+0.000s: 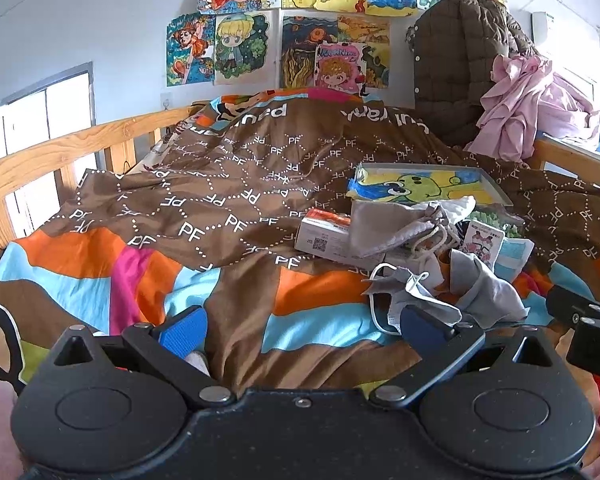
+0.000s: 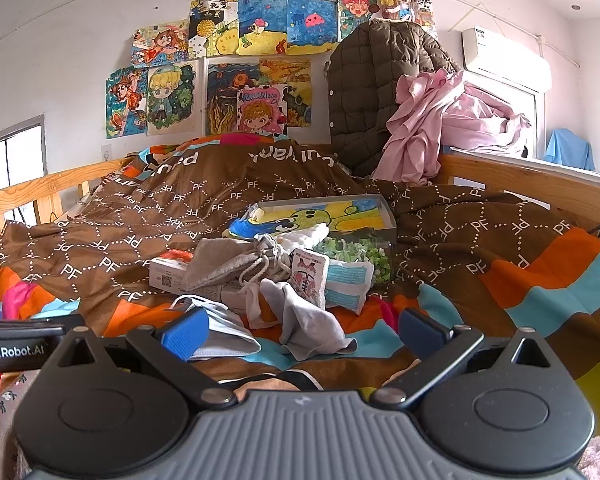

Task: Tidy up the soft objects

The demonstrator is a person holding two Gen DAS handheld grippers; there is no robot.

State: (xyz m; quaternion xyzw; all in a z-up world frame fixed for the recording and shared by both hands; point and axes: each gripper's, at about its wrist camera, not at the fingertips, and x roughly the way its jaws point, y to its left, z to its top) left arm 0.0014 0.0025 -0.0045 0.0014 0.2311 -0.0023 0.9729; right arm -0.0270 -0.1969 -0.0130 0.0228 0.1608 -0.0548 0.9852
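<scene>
Both grippers hover low over a bed with jaws spread wide and nothing between them: the left gripper (image 1: 302, 326) and the right gripper (image 2: 304, 330). A crumpled face mask (image 2: 220, 330) lies on the striped quilt (image 2: 540, 292) touching the right gripper's left fingertip, a grey cloth (image 2: 312, 320) just ahead between its fingers. Beyond sit a grey drawstring pouch (image 2: 228, 264) atop a small white box (image 2: 168, 274).

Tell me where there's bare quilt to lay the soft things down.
Free: the quilt left of the white box, toward the wooden rail; also the stretch right of the tray. Crowded: pouch, mask and grey cloth ahead.
</scene>
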